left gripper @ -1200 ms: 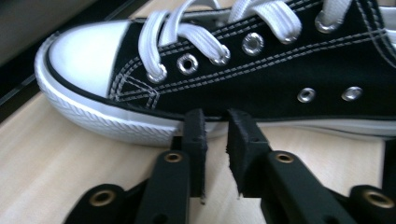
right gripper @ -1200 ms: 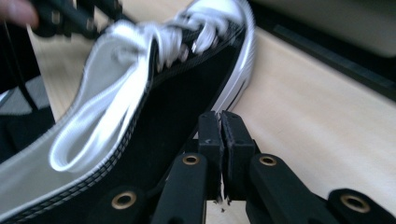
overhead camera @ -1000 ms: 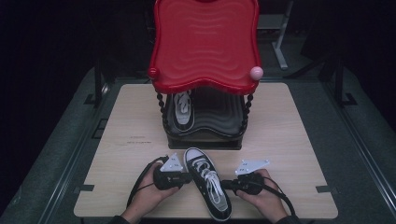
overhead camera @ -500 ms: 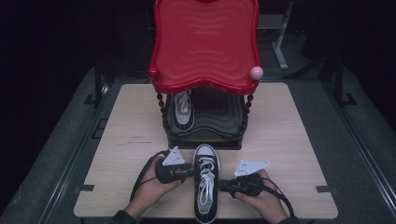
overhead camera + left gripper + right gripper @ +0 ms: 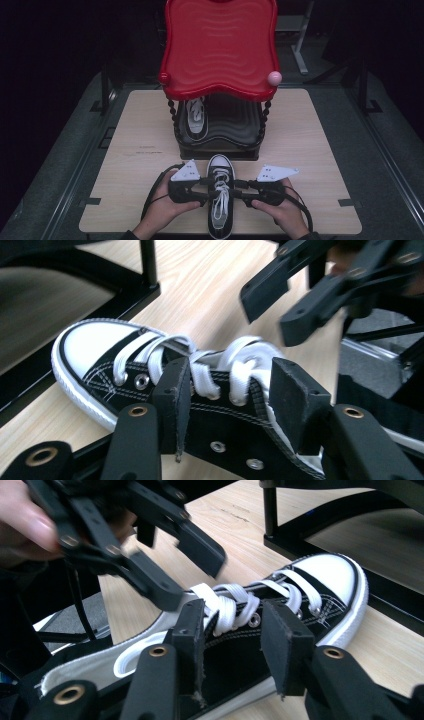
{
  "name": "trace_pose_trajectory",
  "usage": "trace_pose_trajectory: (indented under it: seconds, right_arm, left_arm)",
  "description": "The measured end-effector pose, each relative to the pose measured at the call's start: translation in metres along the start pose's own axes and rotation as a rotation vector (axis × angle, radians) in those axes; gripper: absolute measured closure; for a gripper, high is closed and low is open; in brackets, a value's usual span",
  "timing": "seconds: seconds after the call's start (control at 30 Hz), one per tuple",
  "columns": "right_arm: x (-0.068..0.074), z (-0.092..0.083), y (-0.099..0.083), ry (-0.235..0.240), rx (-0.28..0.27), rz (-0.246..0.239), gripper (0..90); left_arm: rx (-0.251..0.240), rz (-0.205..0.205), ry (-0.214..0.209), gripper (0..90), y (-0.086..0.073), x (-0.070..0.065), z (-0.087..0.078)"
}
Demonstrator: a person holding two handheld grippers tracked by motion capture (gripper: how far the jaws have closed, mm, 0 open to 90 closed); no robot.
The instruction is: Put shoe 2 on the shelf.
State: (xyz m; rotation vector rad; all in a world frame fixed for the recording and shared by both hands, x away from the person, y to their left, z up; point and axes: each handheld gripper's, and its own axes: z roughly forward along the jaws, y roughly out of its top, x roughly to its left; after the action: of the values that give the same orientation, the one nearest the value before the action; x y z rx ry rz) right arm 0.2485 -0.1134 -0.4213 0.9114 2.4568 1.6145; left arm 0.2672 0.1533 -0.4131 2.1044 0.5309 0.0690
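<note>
Jaws on both sides spread and have just been opening: left gripper (image 5: 202,188) and right gripper (image 5: 239,192) flank the black-and-white high-top sneaker (image 5: 220,200), pads off its sides, laces between them but not pinched; sneaker lies flat on the wooden table (image 5: 140,150), toe toward the black lower shelf (image 5: 235,130) of the red-topped rack (image 5: 220,45), where its mate (image 5: 195,117) already sits; judged step: release after straightening; best done by widening fully and backing straight out sideways so no pad snags the white laces (image 5: 200,370) or drags the shoe askew; against the earlier frames: sneaker lay angled, now points square at the rack; both jaws were clamped, now apart.
</note>
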Motion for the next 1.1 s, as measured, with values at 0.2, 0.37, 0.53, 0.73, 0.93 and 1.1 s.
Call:
trace_pose_trajectory:
  seconds: [0.2, 0.37, 0.53, 0.73, 0.93, 1.1]
  right_arm:
    - [0.002, 0.010, 0.001, 0.014, 0.020, -0.011, 59.4]
    - [0.003, 0.019, -0.003, 0.034, 0.059, -0.012, 61.5]
    - [0.002, 0.025, -0.006, 0.043, 0.113, 0.015, 75.8]
    - [0.004, 0.023, -0.004, 0.025, 0.130, 0.017, 84.4]
    - [0.010, 0.012, 0.000, 0.035, 0.107, 0.020, 84.8]
    - [0.018, -0.003, 0.004, 0.052, 0.066, 0.017, 84.8]
  left_arm:
    - [0.033, 0.003, -0.001, 60.6, -0.009, 0.007, -0.005]
    - [0.056, 0.017, -0.043, 72.1, -0.010, 0.006, -0.002]
    - [0.080, 0.010, -0.061, 81.7, -0.010, 0.004, 0.001]
    - [0.082, 0.017, -0.052, 86.5, -0.006, 0.002, -0.002]
    - [0.064, 0.014, -0.084, 86.8, 0.000, -0.002, -0.010]
    - [0.026, 0.031, -0.129, 86.8, 0.012, -0.011, -0.023]
